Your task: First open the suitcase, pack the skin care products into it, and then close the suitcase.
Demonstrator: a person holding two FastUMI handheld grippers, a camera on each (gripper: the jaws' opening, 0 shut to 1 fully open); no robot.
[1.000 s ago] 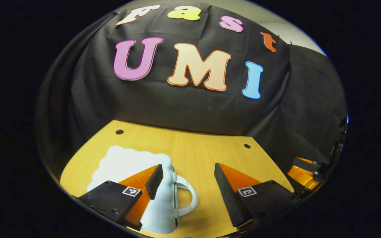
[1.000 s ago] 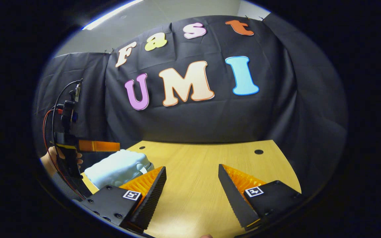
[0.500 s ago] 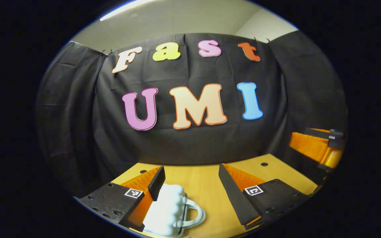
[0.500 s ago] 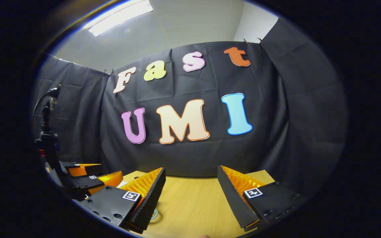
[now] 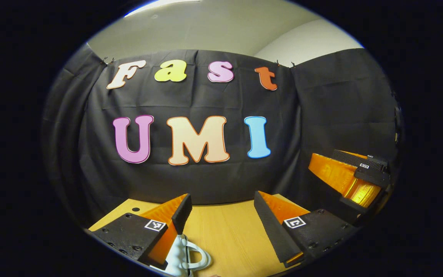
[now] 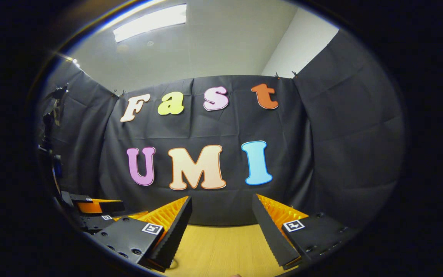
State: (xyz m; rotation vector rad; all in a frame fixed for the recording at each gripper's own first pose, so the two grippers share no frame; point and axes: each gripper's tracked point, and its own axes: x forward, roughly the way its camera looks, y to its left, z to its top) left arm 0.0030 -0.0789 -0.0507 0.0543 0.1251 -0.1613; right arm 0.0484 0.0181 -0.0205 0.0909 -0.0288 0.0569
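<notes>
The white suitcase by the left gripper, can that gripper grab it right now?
Probably yes. The left gripper is open with nothing between its fingers, and the suitcase lies on the table just below its left finger, handle showing.

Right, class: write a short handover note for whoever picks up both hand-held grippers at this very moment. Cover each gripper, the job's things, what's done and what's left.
Left hand-held gripper: open, holding nothing, raised over the wooden table and aimed at the booth wall.
Right hand-held gripper: open, holding nothing, likewise raised and level.
Suitcase: small and white, on the table just below the left gripper's fingers, with its handle toward the middle of the table. Too little of it shows to tell whether it is shut.
Skin care products: not located from here, so whether they are packed cannot be judged.
Left: check the suitcase is closed with the products inside.
</notes>
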